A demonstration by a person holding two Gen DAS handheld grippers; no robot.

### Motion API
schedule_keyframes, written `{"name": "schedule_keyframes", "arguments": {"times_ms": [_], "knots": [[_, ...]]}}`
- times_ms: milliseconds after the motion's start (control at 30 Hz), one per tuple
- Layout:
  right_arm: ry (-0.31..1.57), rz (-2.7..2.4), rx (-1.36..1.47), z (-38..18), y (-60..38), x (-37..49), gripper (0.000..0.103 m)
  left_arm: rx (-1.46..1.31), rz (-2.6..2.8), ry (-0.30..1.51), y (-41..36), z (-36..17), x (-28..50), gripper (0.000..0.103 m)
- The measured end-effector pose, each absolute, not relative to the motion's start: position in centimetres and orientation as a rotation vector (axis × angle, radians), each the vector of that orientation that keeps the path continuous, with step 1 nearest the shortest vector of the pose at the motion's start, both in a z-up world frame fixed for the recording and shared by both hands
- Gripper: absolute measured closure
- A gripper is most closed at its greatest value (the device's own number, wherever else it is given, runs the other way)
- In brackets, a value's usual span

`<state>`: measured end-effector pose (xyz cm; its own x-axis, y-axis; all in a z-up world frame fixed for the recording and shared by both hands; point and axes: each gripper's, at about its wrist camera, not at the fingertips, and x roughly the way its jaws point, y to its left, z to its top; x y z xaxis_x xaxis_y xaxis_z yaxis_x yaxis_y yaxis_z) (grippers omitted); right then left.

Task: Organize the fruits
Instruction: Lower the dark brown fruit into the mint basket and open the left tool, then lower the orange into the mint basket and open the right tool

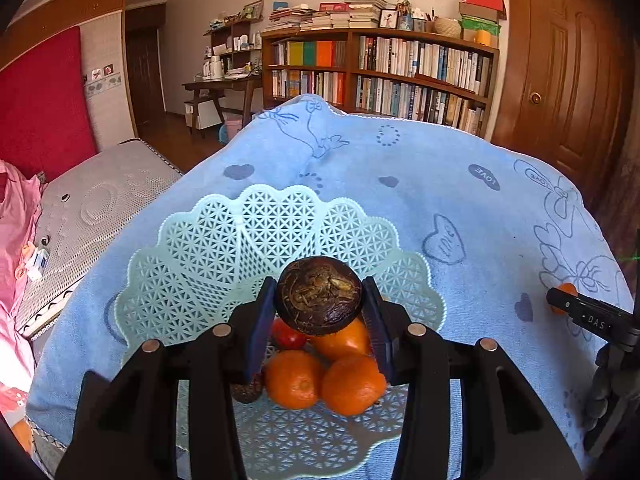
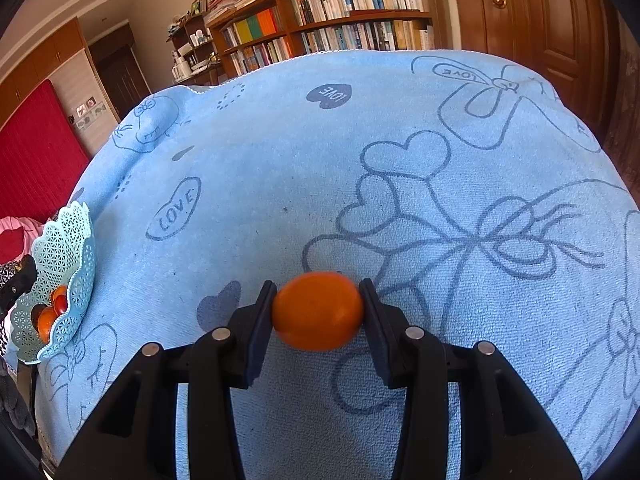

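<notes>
My left tongs [image 1: 319, 307] grip a water chestnut [image 1: 319, 295] directly above the basket [image 1: 224, 240]; right tongs [image 2: 318, 311] grip an orange [image 2: 318, 311], basket far lower left.

basket [image 1: 208, 240]: pale lattice plastic | towel [image 2: 280, 160]: blue matt terry cloth | orange [image 2: 318, 311]: smooth

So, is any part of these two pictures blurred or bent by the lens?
Left wrist view: the dark brown round fruit in the left gripper is sharp; the bookshelf and brown door curve from fisheye. Right wrist view: the small orange fruit in the right gripper looks slightly soft-edged; the light blue towel bulges like a dome.
</notes>
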<state>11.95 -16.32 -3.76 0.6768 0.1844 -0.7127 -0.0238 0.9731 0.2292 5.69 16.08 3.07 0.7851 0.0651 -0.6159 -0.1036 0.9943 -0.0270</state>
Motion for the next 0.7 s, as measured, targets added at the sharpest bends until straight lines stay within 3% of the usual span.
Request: {"name": "schedule_keyframes", "arguments": {"times_ms": [300,400,500,700], "knots": [[0.824,0.105,0.182,-3.7,-15.8,11.9,0.060,-0.113,0.149,0.659,19.9,2.7,5.8,0.057],[0.824,0.102,0.176,-3.7,-15.7,11.8,0.060,-0.153,0.152,0.658,20.9,2.7,5.6,0.041],[0.825,0.099,0.172,-3.7,-15.6,11.8,0.060,-0.187,0.160,0.645,21.8,2.9,5.1,0.040],[0.831,0.078,0.135,-3.5,-15.0,11.8,0.061,-0.232,0.191,0.604,24.0,3.8,3.3,0.027]]}}
